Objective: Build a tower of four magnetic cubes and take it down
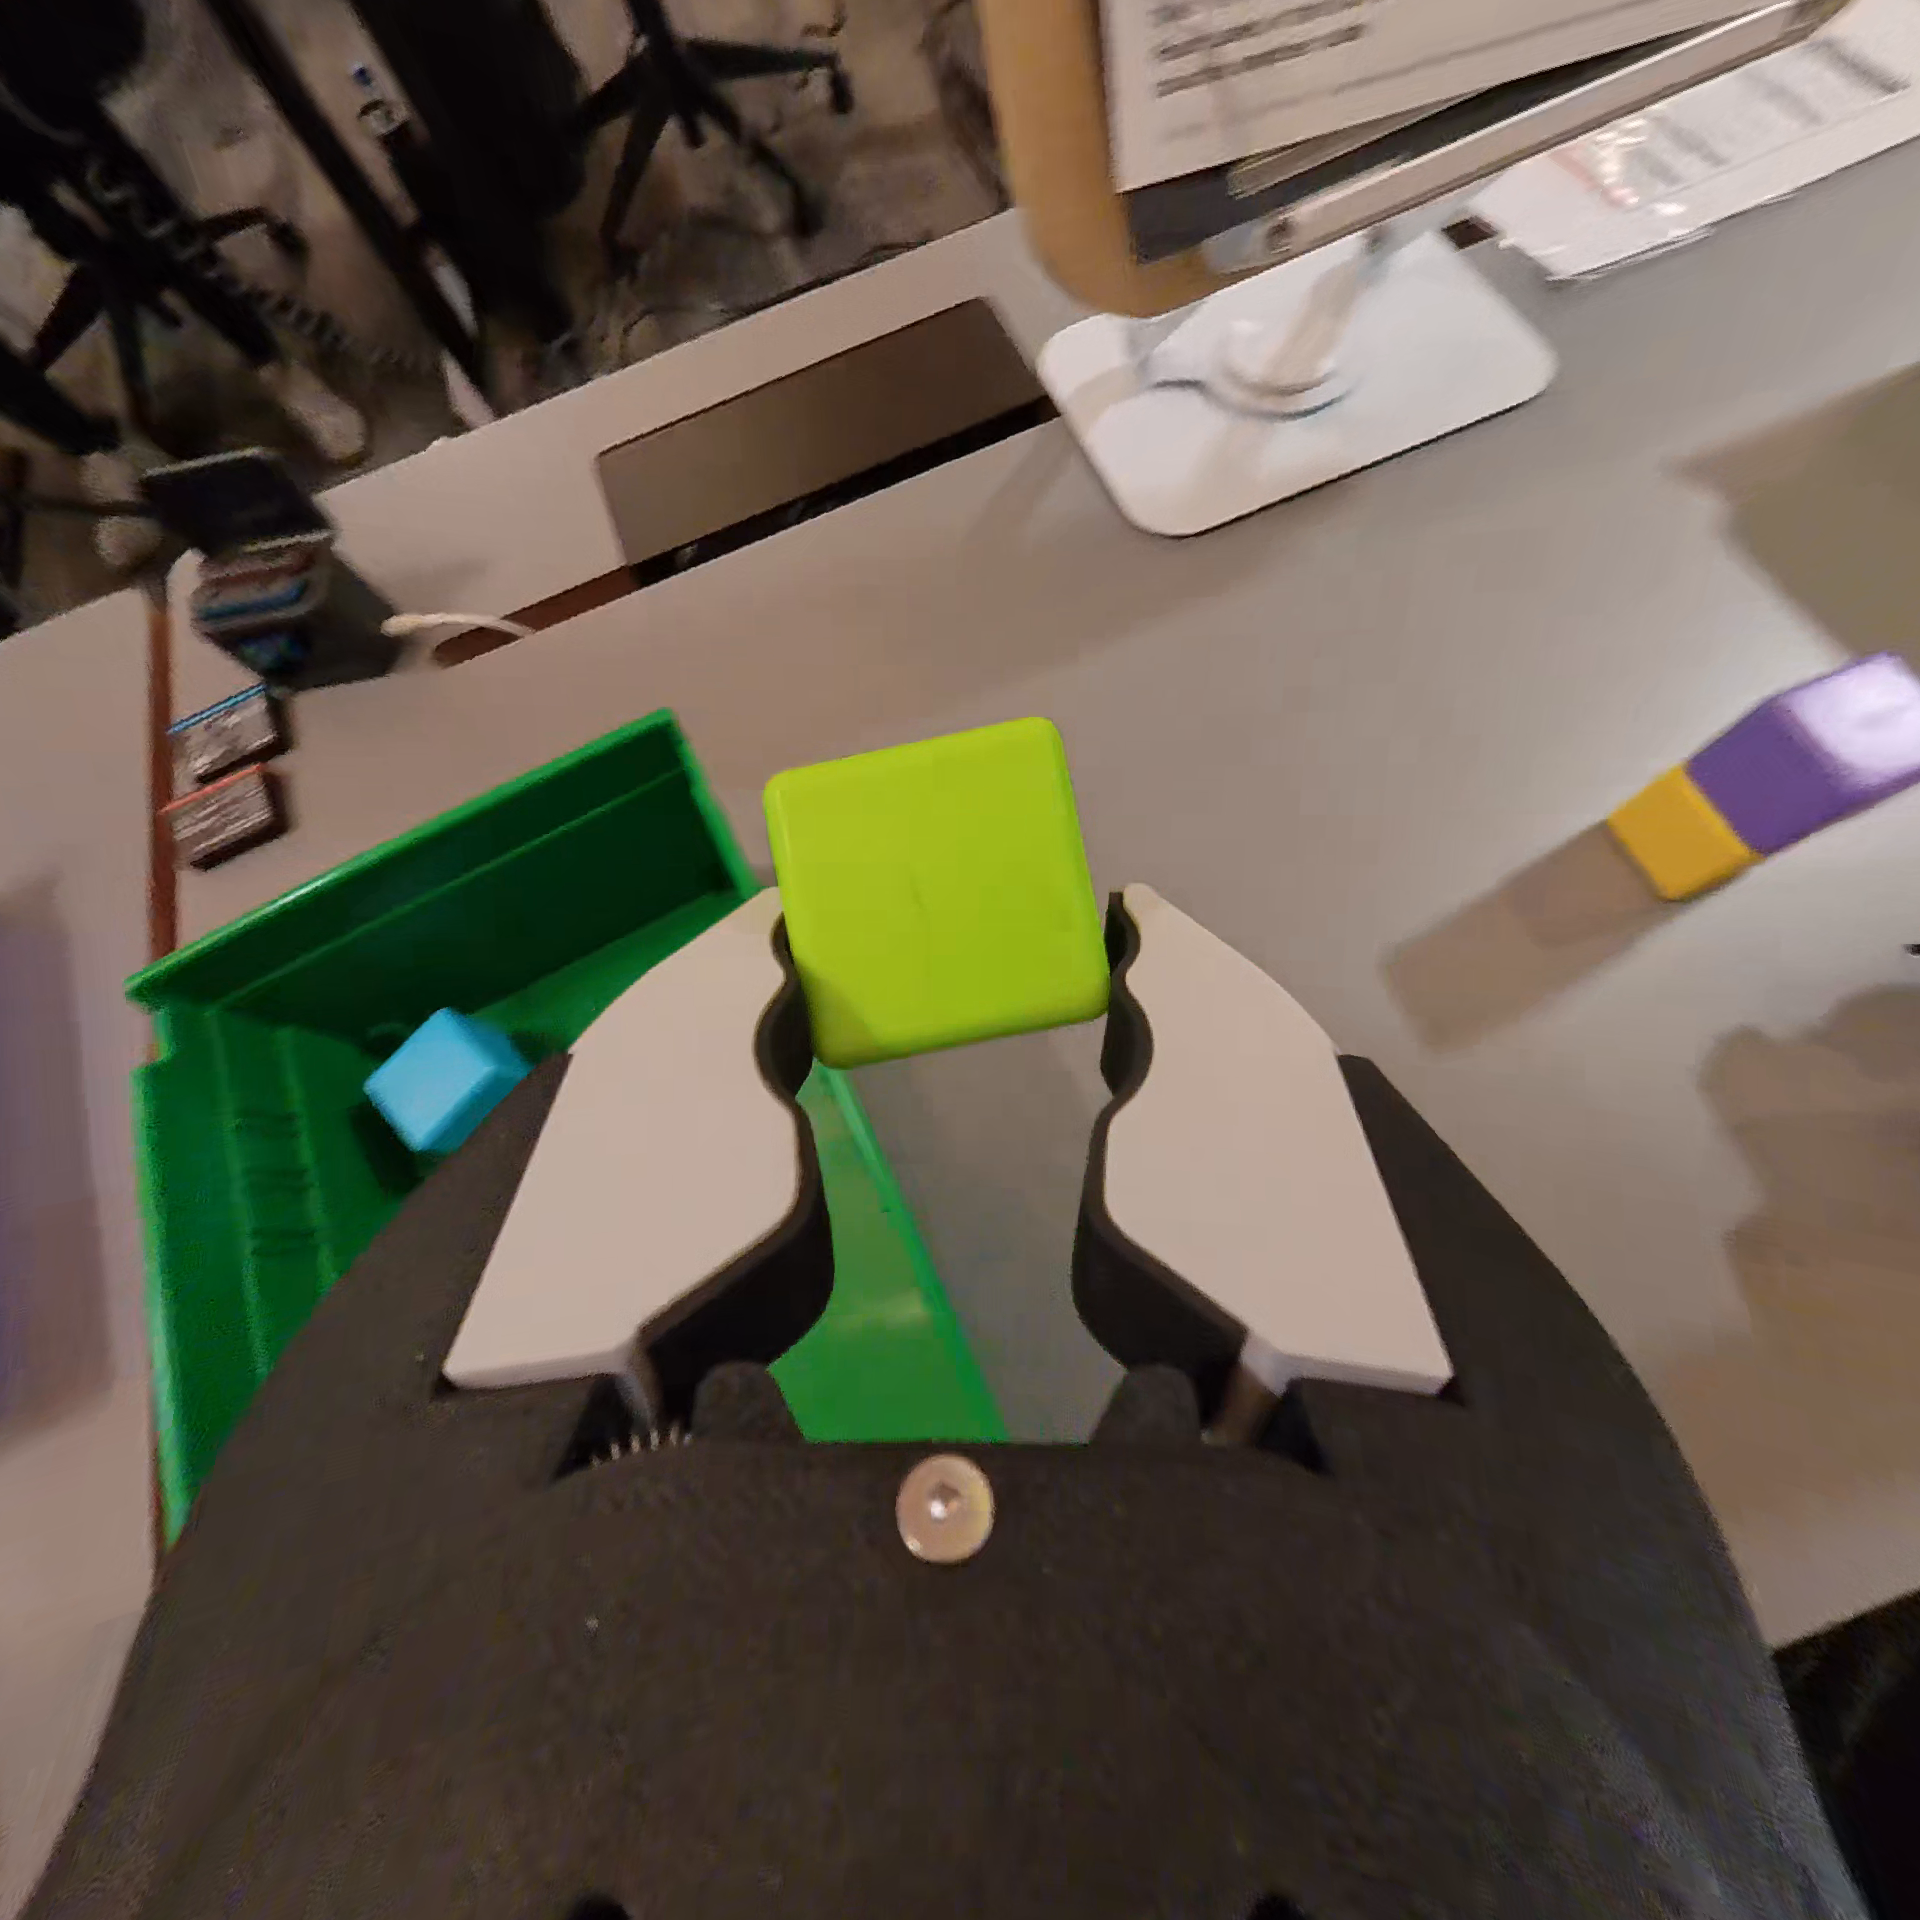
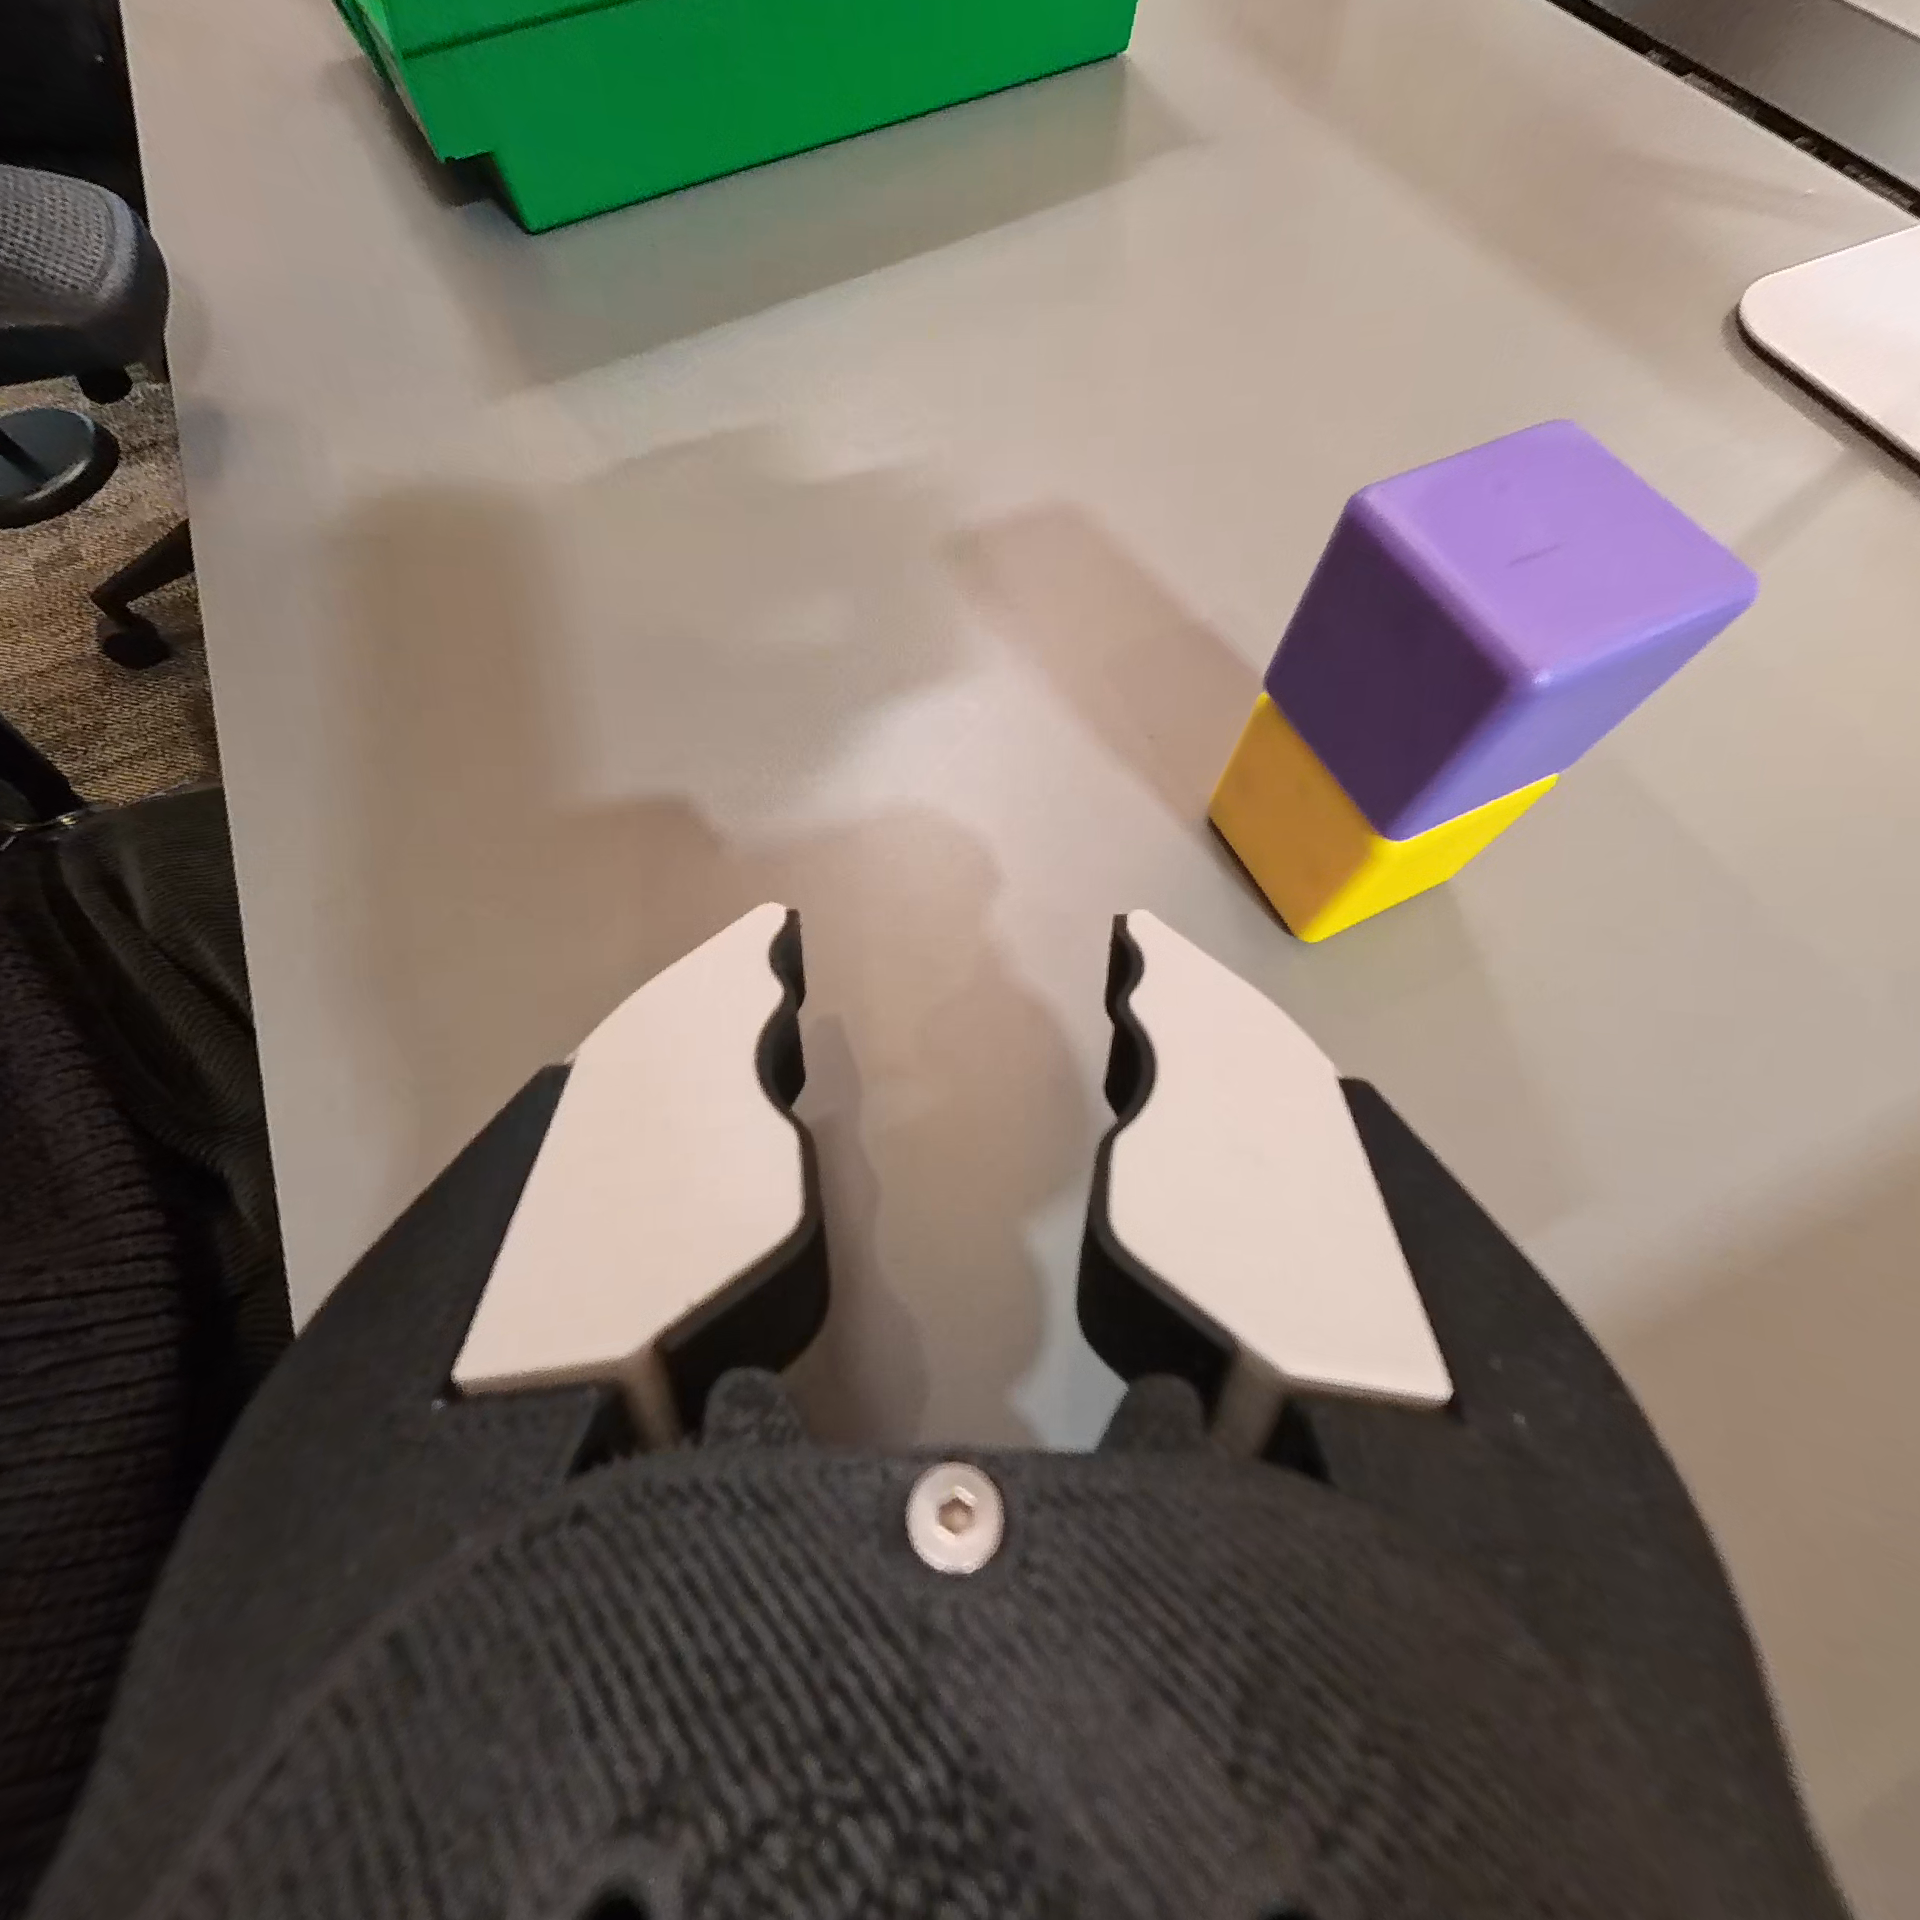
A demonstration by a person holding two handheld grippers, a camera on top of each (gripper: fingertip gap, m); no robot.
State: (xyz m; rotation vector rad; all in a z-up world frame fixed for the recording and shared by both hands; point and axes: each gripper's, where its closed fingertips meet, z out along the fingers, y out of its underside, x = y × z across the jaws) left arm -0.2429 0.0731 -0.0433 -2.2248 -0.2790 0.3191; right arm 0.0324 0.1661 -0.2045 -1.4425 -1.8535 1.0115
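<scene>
Right, the left gripper [image 1: 945, 940] has its fingers [image 1: 665, 1122] clamped on a lime-green cube [image 1: 935, 883], pinched at the very tips, one pad on each side face. The cube sits a little turned in the grip and is carried in the air above the right-hand wall of a green bin [image 1: 436, 883]. Down in that bin, off to the left, lies a small blue cube [image 1: 445, 1081], partly hidden behind the left finger. The lime cube looks like hard, smooth moulded plastic with rounded edges: light and rigid, I'd judge, but slick, so flat opposite faces are the place to take it, as the grip here does, and a shallow tip hold could let it twist.

Over to the right gripper [image 2: 956, 971]: its fingers [image 2: 1226, 1164] stand apart with nothing between them, hovering low over the bare grey tabletop [image 2: 727, 468]. Nearest to it, ahead and to the right, is a purple cube [image 2: 1496, 613] resting on a yellow cube [image 2: 1340, 842], the purple one overhanging rather than squarely seated. The same pair shows far right in the left wrist view.

Farther off, the green bin's outer wall sits at the far edge, and a white monitor base [image 1: 1299, 416] stands at the far right of the tabletop. Small dark packets [image 1: 223, 774] lie at the far left.
</scene>
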